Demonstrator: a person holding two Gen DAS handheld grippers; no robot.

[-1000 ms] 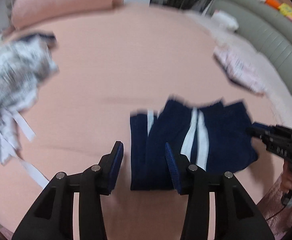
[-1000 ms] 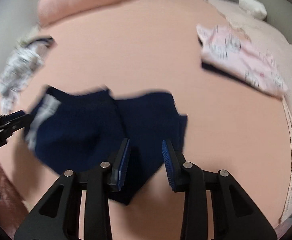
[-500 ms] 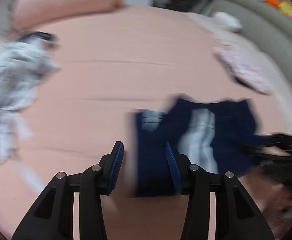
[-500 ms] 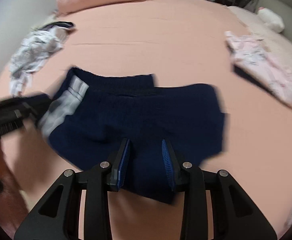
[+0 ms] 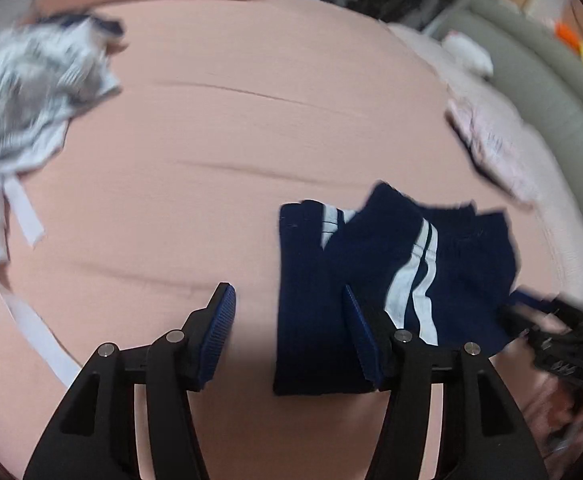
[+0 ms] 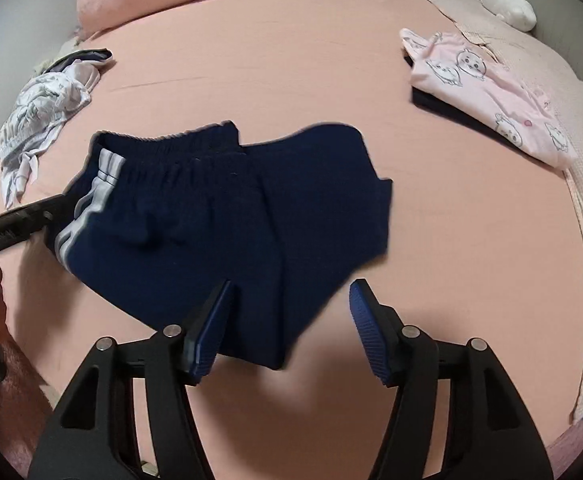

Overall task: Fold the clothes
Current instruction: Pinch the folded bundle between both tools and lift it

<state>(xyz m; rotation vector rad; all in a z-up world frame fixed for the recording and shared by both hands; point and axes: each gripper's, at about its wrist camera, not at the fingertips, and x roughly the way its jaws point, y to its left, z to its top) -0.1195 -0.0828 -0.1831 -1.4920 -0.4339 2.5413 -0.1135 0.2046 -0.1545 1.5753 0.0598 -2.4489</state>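
Left wrist view: the left gripper [image 5: 289, 334] is hovering over the pink bed [image 5: 251, 140], jaws spread and just been opening, nothing pinched. The left edge of the navy shorts [image 5: 371, 272] is lying between the pads but no pad is pressing on it. The shorts are lying folded over on the bed, white side stripes showing. The right gripper [image 5: 531, 316] is showing blurred at the shorts' right edge. A crumpled grey-white garment [image 5: 23, 92] is sitting far left, a pink garment [image 5: 495, 148] far right.

Right wrist view: the right gripper [image 6: 289, 328] is also standing spread, jaws just been opening, with the near fold of the shorts [image 6: 219, 208] lying between the pads, loose. The left gripper [image 6: 31, 220] is coming in at the striped side. The pink printed garment [image 6: 487, 92] is lying folded at the far right.

Step, as I judge it: a fold has been laid down and both tools are releasing. Next move is probably calling for re-gripping an edge for another fold, or shifting the shorts towards the pink one.
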